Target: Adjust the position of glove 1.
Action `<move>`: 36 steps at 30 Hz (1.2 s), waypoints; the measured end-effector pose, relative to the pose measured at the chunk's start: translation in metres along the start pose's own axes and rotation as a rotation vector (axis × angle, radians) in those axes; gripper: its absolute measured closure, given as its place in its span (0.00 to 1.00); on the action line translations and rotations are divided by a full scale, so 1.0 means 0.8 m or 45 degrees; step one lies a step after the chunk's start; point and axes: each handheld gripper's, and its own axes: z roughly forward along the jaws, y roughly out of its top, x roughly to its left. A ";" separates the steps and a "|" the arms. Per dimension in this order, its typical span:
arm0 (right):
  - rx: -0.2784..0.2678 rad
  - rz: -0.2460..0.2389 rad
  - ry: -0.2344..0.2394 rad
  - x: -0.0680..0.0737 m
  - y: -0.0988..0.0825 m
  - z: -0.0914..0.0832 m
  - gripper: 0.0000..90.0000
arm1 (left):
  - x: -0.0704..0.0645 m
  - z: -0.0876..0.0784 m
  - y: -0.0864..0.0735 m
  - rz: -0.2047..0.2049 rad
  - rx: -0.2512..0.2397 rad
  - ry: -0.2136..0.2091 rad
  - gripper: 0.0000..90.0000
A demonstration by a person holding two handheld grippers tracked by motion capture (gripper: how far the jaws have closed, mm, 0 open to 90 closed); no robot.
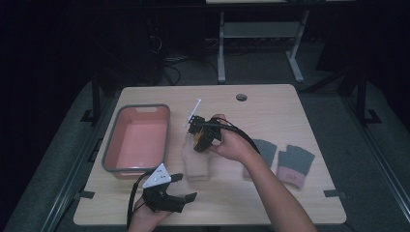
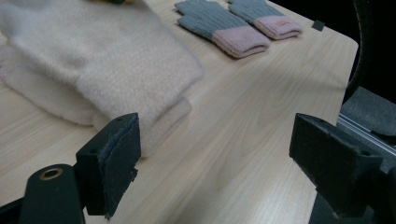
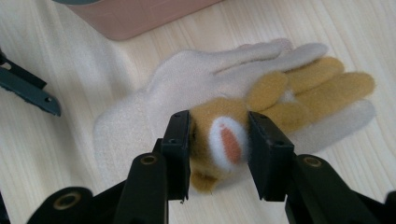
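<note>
My right gripper [image 1: 202,139] [image 3: 219,140] is shut on a mustard-yellow fuzzy glove [image 3: 299,88] with a white and orange patch, held by its cuff end. The glove hangs just over a cream glove [image 3: 187,84] [image 1: 196,165] lying flat mid-table, its fingers resting on the cream fingers. My left gripper [image 1: 187,186] [image 2: 215,158] stands open near the front edge, close to the cream glove's cuff [image 2: 140,88], with nothing between its pads.
A pink bin with a grey rim [image 1: 167,135] [image 3: 140,18] stands left of the gloves. Two grey gloves with pink cuffs [image 1: 263,150] [image 1: 296,164] [image 2: 219,25] lie to the right. A cable hole [image 1: 241,97] sits near the table's far edge.
</note>
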 end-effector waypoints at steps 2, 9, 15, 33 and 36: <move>0.004 -0.004 0.010 -0.001 0.002 0.003 0.69 | 0.000 0.000 0.000 -0.003 -0.002 0.003 0.19; 0.029 -0.001 0.024 -0.005 0.004 0.014 0.69 | -0.001 0.001 0.000 -0.006 -0.007 0.000 0.19; 0.086 0.007 0.034 -0.009 0.005 0.033 0.68 | -0.002 0.000 0.000 -0.012 -0.009 0.001 0.19; 0.076 0.091 0.061 -0.015 -0.017 0.061 0.65 | -0.002 0.003 0.000 -0.002 0.007 0.013 0.19; 0.056 0.112 0.072 -0.016 -0.020 0.061 0.64 | -0.001 0.004 0.000 -0.007 0.014 0.018 0.19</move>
